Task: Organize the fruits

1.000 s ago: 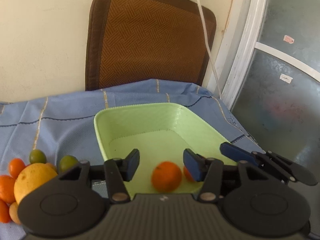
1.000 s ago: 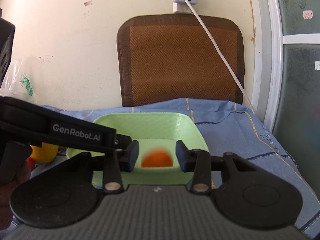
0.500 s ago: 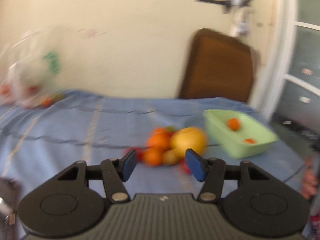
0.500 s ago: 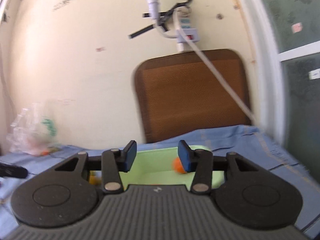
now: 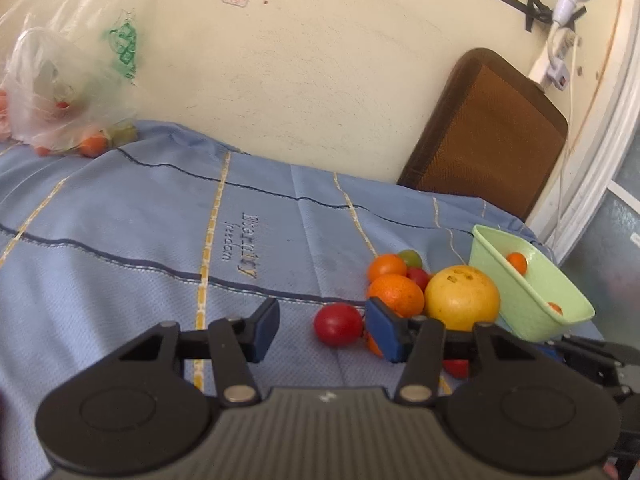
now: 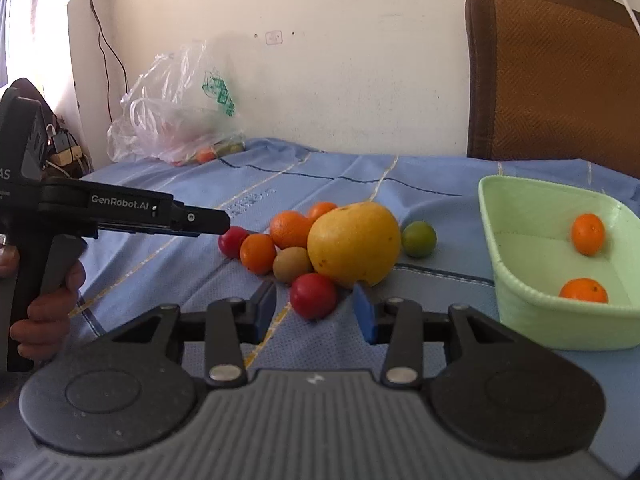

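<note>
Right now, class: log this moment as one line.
left gripper: closing, empty | right gripper: closing, empty | bin: two oranges | pile: on cloth

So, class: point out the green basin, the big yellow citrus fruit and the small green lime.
green basin (image 6: 520, 292): right wrist view, near rim.
big yellow citrus fruit (image 6: 354, 244): right wrist view, middle of peel.
small green lime (image 6: 419, 239): right wrist view, centre.

Fruit pile (image 6: 320, 240) sits mid-surface (image 6: 360, 176) w/ the tub (image 6: 520, 280) just to its right in the right wrist view; two small fruits (image 6: 587, 234) lie in the tub, one behind the other. Biggest fruit (image 6: 354, 244) is on the pile's tub side, a round one (image 6: 419, 239) behind-right of it, another (image 6: 313, 295) at the pile's front. Bag (image 6: 176, 120) is far back-left by the wall, chair (image 6: 560, 80) behind the tub.
</note>
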Demonstrator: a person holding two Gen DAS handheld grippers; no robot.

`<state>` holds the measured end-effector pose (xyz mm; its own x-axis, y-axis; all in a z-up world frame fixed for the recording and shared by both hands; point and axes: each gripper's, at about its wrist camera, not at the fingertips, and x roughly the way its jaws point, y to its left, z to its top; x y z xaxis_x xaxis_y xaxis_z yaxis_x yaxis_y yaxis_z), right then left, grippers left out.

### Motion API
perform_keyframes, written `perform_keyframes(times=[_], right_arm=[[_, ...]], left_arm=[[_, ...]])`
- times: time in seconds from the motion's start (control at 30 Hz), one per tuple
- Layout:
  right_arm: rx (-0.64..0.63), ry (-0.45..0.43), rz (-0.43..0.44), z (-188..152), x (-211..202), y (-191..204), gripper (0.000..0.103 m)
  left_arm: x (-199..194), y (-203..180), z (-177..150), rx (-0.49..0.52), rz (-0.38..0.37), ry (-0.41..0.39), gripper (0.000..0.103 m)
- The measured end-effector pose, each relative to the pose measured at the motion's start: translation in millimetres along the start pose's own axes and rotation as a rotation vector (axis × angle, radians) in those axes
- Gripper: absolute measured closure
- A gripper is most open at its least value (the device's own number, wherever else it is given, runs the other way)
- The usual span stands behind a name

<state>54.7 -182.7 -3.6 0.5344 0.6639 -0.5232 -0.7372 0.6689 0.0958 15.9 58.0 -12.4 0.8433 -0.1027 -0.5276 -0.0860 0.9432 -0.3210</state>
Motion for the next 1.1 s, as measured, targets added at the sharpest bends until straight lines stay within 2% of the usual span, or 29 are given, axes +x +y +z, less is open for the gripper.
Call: perform_keyframes(times=[0.17,0.3,0.33,0.43,0.67,0.8,0.93,1.0,1.07,1.1], right_arm=[[-0.036,0.041,-0.018,-4,11,6,0.058],[-0.065,0.052,-0.042,-3,16,10,0.064],[-0.069,0.052,-0.045,-3,16,11,0.065],[-0.08,0.049,-0.053,-3,15,12,0.072],[-0.017,0.004,-0.023,-9,-10,6,0.072],[-0.002,0.007,-0.012,-17,-24,10,0.072],[-0.035,0.028,-0.037,-26,-22,19,0.072],[-0.042,0.025,-0.046,-27,-20,21,0.071],[-0.052,0.026,-0.055,-27,-20,22,0.071],[-0.051,0.026,-0.06,-27,-20,22,0.07]], left_arm=[[10,4,1,-0.015,-0.034,0.046,0.055],[16,7,4,-0.064,-0.04,0.044,0.063],[17,7,4,-0.073,-0.05,0.046,0.072],[16,3,1,-0.061,-0.051,0.039,0.074],[-19,2,-20,-0.1,-0.03,0.014,0.074],[-47,-4,-38,-0.069,-0.014,0.008,0.074],[-52,-10,-47,-0.009,-0.004,0.008,0.072],[-51,-11,-46,-0.009,0.0,0.014,0.072],[-53,-11,-47,-0.004,0.008,0.004,0.065],[-57,-12,-48,-0.001,0.015,-0.012,0.055]])
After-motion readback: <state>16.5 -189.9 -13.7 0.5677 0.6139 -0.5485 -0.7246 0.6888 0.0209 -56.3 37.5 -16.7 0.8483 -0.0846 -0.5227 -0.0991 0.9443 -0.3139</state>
